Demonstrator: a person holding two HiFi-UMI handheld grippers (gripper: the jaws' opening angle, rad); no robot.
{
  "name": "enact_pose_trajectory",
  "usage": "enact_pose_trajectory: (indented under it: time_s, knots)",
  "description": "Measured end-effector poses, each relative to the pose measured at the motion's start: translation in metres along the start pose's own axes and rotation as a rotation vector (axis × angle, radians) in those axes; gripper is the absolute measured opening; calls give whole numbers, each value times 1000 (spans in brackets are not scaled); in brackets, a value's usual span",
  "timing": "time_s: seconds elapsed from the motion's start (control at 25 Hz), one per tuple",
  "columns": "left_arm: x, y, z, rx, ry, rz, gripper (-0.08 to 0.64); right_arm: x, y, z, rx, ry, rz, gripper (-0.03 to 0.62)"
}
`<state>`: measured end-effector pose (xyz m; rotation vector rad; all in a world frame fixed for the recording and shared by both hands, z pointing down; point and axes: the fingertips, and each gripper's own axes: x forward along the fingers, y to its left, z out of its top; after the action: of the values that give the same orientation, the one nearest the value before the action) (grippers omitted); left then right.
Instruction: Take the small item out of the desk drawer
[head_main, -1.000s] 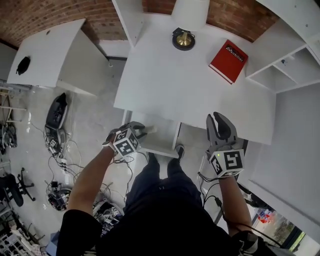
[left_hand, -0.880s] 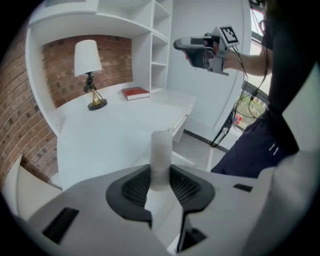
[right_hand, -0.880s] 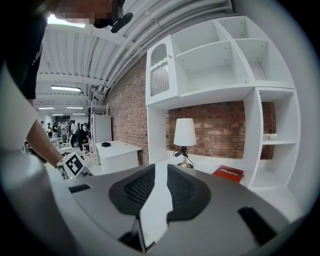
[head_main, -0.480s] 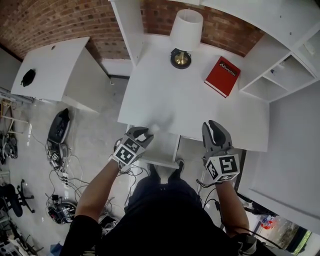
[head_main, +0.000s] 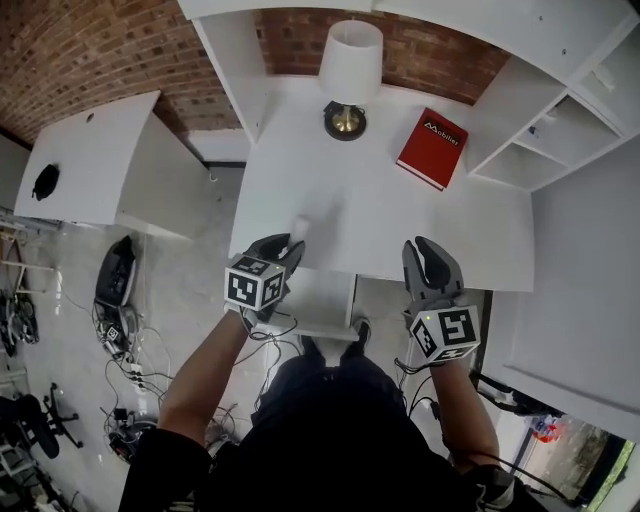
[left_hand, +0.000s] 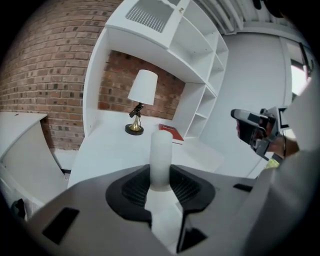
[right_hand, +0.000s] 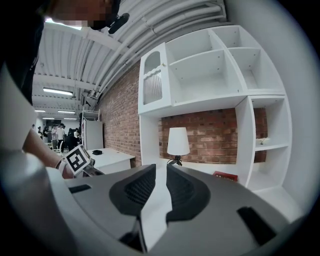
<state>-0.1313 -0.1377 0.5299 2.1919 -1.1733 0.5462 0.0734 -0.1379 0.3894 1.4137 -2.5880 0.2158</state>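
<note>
A small white cylinder stands upright between the pads of my left gripper, which is shut on it. The gripper holds it just above the front edge of the white desk. Below that edge the white drawer stands pulled out. My right gripper hovers at the desk's front edge to the right. Its jaws are closing, with a narrow gap and nothing between them.
At the back of the desk stand a lamp with a white shade and a red book. White shelves rise on the right. A second white table is at the left, with cables and gear on the floor.
My left gripper has lifted the white cylinder from the drawer and carried it forward over the desk's front edge. The right gripper has stayed about where it was.
</note>
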Motion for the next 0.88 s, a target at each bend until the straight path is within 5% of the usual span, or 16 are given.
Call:
enact_pose_trajectory:
  time_s: [0.28, 0.52, 0.88]
  knots:
    - [41, 37, -2, -122, 55, 63, 121, 1, -17, -3, 34, 3, -40, 55]
    - [76, 72, -18, -130, 189, 141, 121, -2, -34, -10, 53, 15, -80, 52]
    - [114, 107, -35, -242, 258, 178, 123, -5, -48, -21, 75, 35, -118, 48]
